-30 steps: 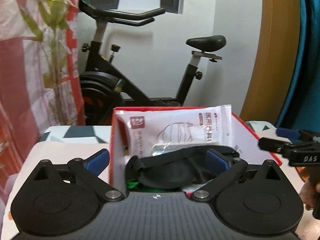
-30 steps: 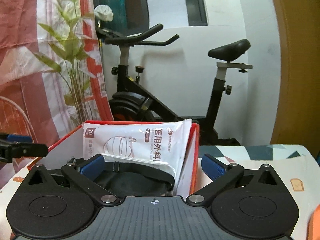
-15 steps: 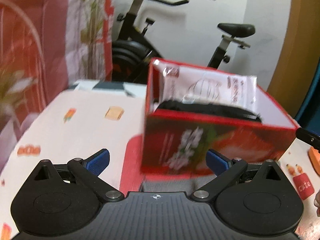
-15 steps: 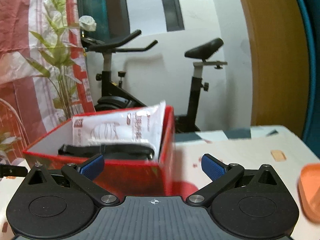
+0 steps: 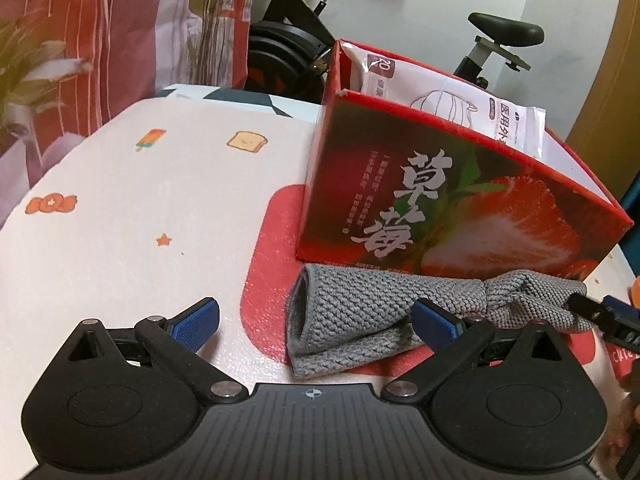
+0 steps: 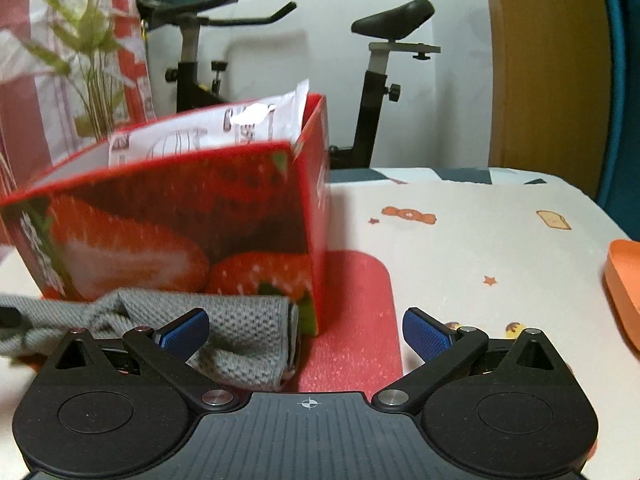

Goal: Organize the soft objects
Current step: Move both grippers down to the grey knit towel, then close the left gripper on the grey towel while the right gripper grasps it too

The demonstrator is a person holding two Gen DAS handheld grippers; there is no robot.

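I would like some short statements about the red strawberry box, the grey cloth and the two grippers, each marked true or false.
1. The grey knitted cloth lies on the table in front of the red strawberry-printed cardboard box. True.
2. The left gripper is shut on the cloth. False: its jaws stand wide open, with one end of the cloth between them.
3. A white plastic pack of face masks stands inside the box. True.
4. The box lies tipped on its side. False: it stands upright, open at the top.
5. The right gripper is open. True.
6. The cloth is bright orange. False: it is grey.
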